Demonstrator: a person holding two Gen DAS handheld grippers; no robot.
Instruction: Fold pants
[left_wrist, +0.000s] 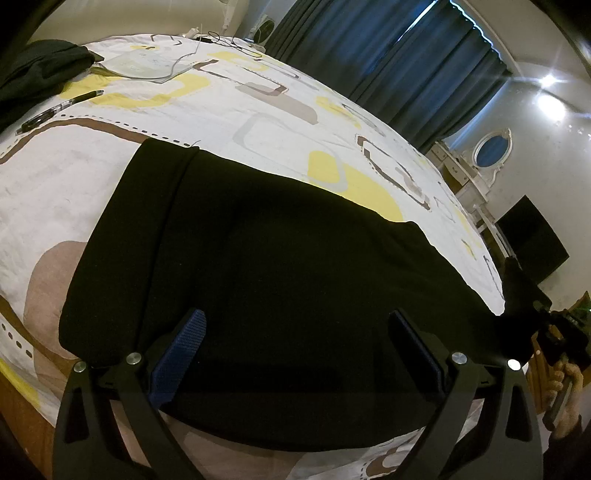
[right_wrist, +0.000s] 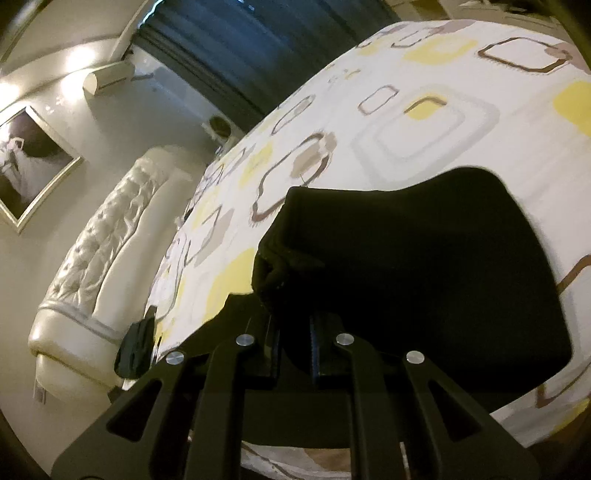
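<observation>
Left wrist view: a bed fills most of the picture, its white sheet printed with yellow, brown and grey rounded squares. The pants, black and folded into a broad slab, lie flat on the near part of the bed. The left gripper hangs above their near edge with its fingers spread wide and released, nothing between them. At the far left lie a dark garment, a pen, a pale flat pouch and thin cables. Beyond the bed hang dark blue curtains; to the right stand a white dresser with an oval mirror and a black screen. A ceiling lamp flares. At the right edge the right gripper shows only as a dark shape, with part of a hand below it; its fingers cannot be made out here.

Right wrist view: the picture is tilted and slightly blurred. The right gripper has its fingers clenched on a bunched corner of the pants, which spread away to the right over the bed. To the left stand a tufted white headboard, a framed picture, a wall air conditioner and the curtains. A small dark thing by the bed's edge is too dim to identify. The pants' folds are lost in their blackness.
</observation>
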